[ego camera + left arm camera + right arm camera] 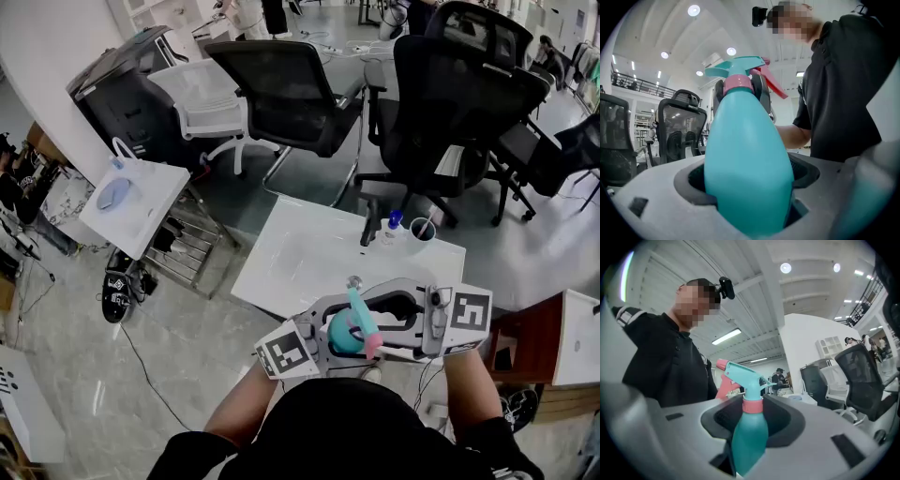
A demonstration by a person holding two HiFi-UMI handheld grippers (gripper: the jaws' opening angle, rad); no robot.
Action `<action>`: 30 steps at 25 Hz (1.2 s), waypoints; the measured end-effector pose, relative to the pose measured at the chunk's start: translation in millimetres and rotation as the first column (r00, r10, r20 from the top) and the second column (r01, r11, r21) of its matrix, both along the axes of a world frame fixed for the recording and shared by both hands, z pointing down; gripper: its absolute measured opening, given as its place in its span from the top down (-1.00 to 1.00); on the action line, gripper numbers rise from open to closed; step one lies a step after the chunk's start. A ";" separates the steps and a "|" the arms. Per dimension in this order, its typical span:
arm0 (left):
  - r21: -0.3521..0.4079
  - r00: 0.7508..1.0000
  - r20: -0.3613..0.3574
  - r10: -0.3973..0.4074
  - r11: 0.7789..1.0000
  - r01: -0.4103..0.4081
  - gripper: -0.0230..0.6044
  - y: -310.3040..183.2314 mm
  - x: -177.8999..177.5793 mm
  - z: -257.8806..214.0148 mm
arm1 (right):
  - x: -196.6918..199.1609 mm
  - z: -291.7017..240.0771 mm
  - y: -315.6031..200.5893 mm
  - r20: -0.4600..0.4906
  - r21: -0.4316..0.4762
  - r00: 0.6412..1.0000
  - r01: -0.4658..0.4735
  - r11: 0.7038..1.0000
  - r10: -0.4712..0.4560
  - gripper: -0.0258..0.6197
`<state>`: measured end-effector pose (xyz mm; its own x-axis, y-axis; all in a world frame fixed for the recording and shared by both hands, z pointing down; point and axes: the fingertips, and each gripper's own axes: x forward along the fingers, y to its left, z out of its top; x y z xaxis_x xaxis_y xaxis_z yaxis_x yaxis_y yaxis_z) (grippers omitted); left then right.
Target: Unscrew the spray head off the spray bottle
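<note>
While the spray bottle [343, 336] is held upright near the person's chest, away from the white table [309, 253], its round body is pinched by the left claw [747, 206]. The pink collar [752, 405] under the spray head [740, 373] appears to be clamped by the right claw [752, 423]. The body should be braced while the collar is turned squarely about the bottle's axis. A firm hold is needed, since smooth plastic may slip.
</note>
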<state>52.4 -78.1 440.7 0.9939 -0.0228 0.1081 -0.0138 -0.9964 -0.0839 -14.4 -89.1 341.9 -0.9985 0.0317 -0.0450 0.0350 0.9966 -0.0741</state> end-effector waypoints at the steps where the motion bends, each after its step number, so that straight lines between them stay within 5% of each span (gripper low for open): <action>1: -0.003 1.000 -0.001 -0.008 1.000 0.008 -0.54 -0.7 0.4 0.6 | 0.7 0.3 -0.7 0.013 -0.010 1.000 -0.001 1.000 0.001 0.49; 4: -0.015 0.997 -0.006 -0.082 0.997 0.082 -0.54 -13.3 -2.3 1.3 | 1.9 0.2 -12.4 0.056 -0.034 0.995 -0.084 0.996 0.085 0.48; 6: -0.022 0.986 -0.005 -0.164 0.986 0.164 -0.54 -28.0 -8.1 2.1 | 3.8 1.5 -25.2 0.072 -0.045 0.980 -0.185 0.982 0.188 0.30; 11: -0.003 0.924 0.060 -0.377 0.926 0.378 -0.54 -65.1 -25.8 13.3 | 4.0 12.4 -41.9 0.023 -0.030 0.924 -0.380 0.925 0.381 0.22; 19: 0.071 0.845 0.119 -0.520 0.854 0.516 -0.54 -82.6 -28.5 25.6 | -2.1 22.5 -54.4 -0.030 -0.024 0.798 -0.603 0.797 0.602 0.33; 23: 0.080 0.823 0.147 -0.549 0.836 0.543 -0.54 -83.8 -28.0 39.1 | -2.9 26.8 -57.3 -0.048 -0.001 0.759 -0.650 0.760 0.649 0.38; 26: 0.087 0.823 0.150 -0.548 0.837 0.541 -0.54 -82.6 -27.4 41.6 | -2.7 26.8 -57.0 -0.041 -0.014 0.760 -0.649 0.760 0.648 0.45; 30: 0.082 0.847 0.140 -0.513 0.859 0.506 -0.54 -77.8 -26.6 35.5 | -3.0 23.8 -53.3 -0.043 -0.026 0.799 -0.601 0.799 0.600 0.48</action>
<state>25.8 -155.9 476.2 0.8128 -0.5291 0.2437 -0.5024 -0.8485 -0.1664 -17.4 -142.4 365.7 -0.8174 -0.5760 -0.0031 -0.5728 0.8134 -0.1012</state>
